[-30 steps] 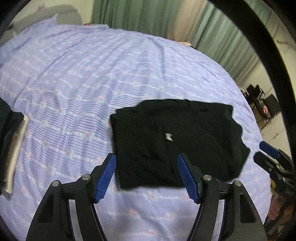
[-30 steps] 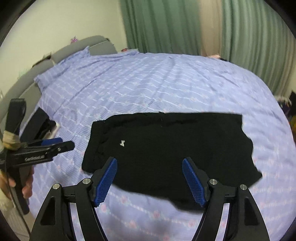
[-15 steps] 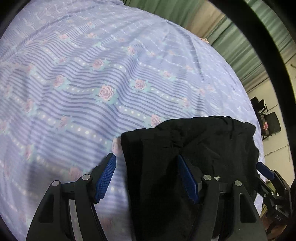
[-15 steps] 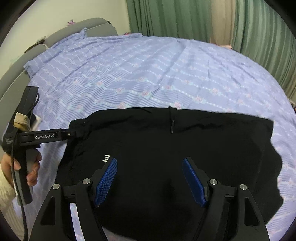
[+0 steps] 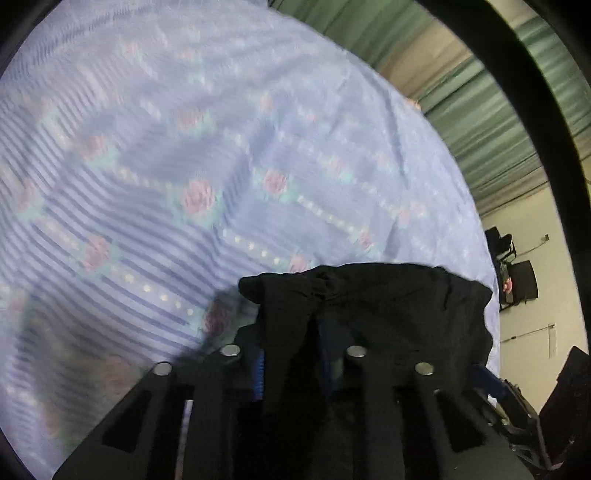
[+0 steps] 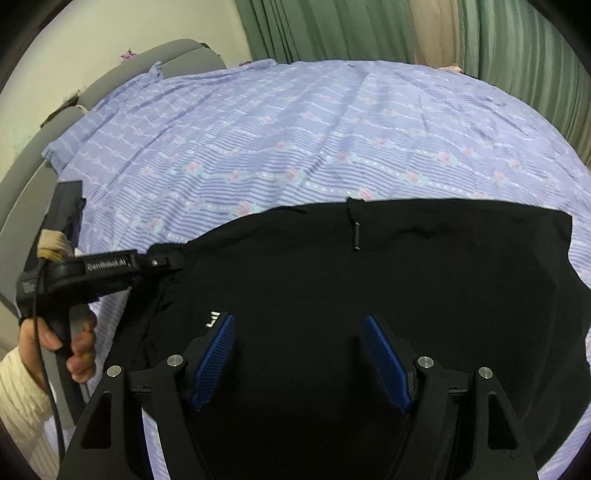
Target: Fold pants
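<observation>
Black pants [image 6: 406, 280] lie flat on the bed with a small white logo [image 6: 212, 318] and a drawstring [image 6: 355, 236]. My right gripper [image 6: 298, 319] hovers open just above their near middle, blue pads wide apart with nothing pinched. At the pants' left edge my left gripper [image 6: 173, 258] reaches in from the side. In the left wrist view its jaws are closing, and my left gripper [image 5: 293, 354] has a bunched fold of the pants [image 5: 399, 306] squeezed between the blue pads [image 5: 259, 373].
A lilac floral sheet [image 6: 295, 129] covers the bed, with a grey headboard [image 6: 110, 81] at the far left. Green curtains [image 6: 332, 29] hang behind. A person's hand [image 6: 79, 343] in a cream sleeve holds the left gripper's handle. Dark chairs [image 5: 517, 280] stand beyond the bed.
Both grippers dropped toward the pants. The left jaws, wide open around the pants' left edge half a second ago, have narrowed and bunched the fabric. The right jaws stayed wide.
</observation>
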The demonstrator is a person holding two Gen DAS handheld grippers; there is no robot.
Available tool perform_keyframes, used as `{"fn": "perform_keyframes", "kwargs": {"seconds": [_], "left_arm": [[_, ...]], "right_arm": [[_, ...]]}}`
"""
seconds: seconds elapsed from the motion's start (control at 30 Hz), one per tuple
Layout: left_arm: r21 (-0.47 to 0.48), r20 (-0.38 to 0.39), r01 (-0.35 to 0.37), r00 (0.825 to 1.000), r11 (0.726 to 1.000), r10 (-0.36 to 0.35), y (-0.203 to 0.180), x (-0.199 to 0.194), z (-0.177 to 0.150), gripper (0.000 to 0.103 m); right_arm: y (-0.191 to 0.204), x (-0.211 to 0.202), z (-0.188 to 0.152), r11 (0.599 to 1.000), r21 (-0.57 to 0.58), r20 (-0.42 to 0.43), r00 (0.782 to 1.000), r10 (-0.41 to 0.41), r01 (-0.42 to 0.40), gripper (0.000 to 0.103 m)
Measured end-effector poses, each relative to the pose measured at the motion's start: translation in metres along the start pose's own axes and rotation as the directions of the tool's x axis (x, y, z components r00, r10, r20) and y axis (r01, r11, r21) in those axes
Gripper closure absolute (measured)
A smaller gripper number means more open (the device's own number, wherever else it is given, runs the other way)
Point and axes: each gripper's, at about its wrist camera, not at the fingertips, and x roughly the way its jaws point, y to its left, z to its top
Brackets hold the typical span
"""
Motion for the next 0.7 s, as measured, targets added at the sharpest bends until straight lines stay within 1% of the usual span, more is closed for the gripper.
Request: {"fn": "perform_keyframes", "kwargs": {"seconds": [0.07,0.1,0.17,0.2,0.27,0.3,0.33,0.37,0.4,0.43,0.47,0.5,0.53,0.57,0.6,0.63,0.67,0.7], "left_arm": [[0.044,0.068,-0.012,0.998,0.999,0.009,-0.007,-0.026,0.005,0.083],[0.057,0.09,-0.021,0.996,0.998,0.015,-0.009,-0.034,0.008,0.083],[0.076,0.126,-0.065,0.99,0.995,0.055,-0.005,-0.044,0.018,0.083],[0.085,0.128,-0.095,0.988,0.992,0.084,-0.002,-0.043,0.022,0.083],[0.113,0.107,-0.181,0.98,0.977,0.169,0.004,-0.033,0.031,0.082],[0.121,0.089,-0.201,0.977,0.972,0.191,0.005,-0.026,0.033,0.081],[0.144,0.063,-0.225,0.974,0.964,0.218,0.005,-0.017,0.034,0.081],[0.176,0.054,-0.251,0.968,0.952,0.245,0.002,-0.011,0.034,0.079],[0.2,0.053,-0.274,0.962,0.941,0.269,-0.001,-0.009,0.034,0.074],[0.224,0.053,-0.307,0.951,0.925,0.303,-0.006,-0.007,0.035,0.07],[0.234,0.058,-0.334,0.942,0.913,0.329,-0.011,-0.008,0.035,0.063],[0.246,0.079,-0.375,0.927,0.894,0.367,-0.019,-0.013,0.035,0.055],[0.265,0.127,-0.423,0.906,0.866,0.404,-0.03,-0.021,0.034,0.051],[0.283,0.194,-0.476,0.878,0.833,0.437,-0.045,-0.031,0.031,0.04],[0.293,0.237,-0.499,0.864,0.816,0.444,-0.058,-0.04,0.026,0.032],[0.309,0.275,-0.501,0.861,0.808,0.428,-0.071,-0.052,0.02,0.031],[0.326,0.294,-0.489,0.866,0.809,0.405,-0.084,-0.063,0.012,0.028],[0.336,0.296,-0.477,0.872,0.812,0.39,-0.094,-0.069,0.005,0.027]], "right_arm": [[0.007,-0.008,0.003,1.0,-0.016,0.026,1.0,0.003,-0.003,0.03],[0.009,-0.011,0.004,1.0,-0.022,0.038,0.999,0.007,-0.006,0.03],[0.018,-0.019,0.007,0.999,-0.041,0.072,0.997,0.014,-0.011,0.03],[0.02,-0.021,0.008,0.999,-0.047,0.079,0.997,0.018,-0.014,0.03],[0.024,-0.021,0.008,0.999,-0.05,0.078,0.997,0.008,-0.004,0.03],[0.025,-0.02,0.007,0.999,-0.052,0.072,0.997,-0.003,0.006,0.03],[0.026,-0.019,0.007,0.998,-0.053,0.069,0.998,-0.011,0.015,0.03],[0.026,-0.02,0.005,0.998,-0.054,0.067,0.997,-0.026,0.029,0.03],[0.026,-0.021,0.004,0.997,-0.056,0.068,0.997,-0.04,0.044,0.03],[0.025,-0.023,0.003,0.997,-0.057,0.07,0.996,-0.053,0.057,0.03],[0.023,-0.025,0.002,0.996,-0.056,0.072,0.995,-0.068,0.072,0.03],[0.021,-0.028,0.001,0.994,-0.055,0.079,0.993,-0.089,0.094,0.03],[0.018,-0.034,-0.001,0.991,-0.05,0.09,0.989,-0.116,0.121,0.03],[0.012,-0.042,-0.003,0.99,-0.037,0.104,0.985,-0.135,0.14,0.03],[0.005,-0.051,-0.005,0.989,-0.02,0.121,0.982,-0.146,0.15,0.03],[-0.001,-0.059,-0.006,0.987,0.002,0.132,0.978,-0.161,0.162,0.03],[-0.009,-0.067,-0.008,0.985,0.028,0.142,0.974,-0.175,0.172,0.029],[-0.023,-0.081,-0.013,0.981,0.074,0.156,0.97,-0.189,0.18,0.029]]}}
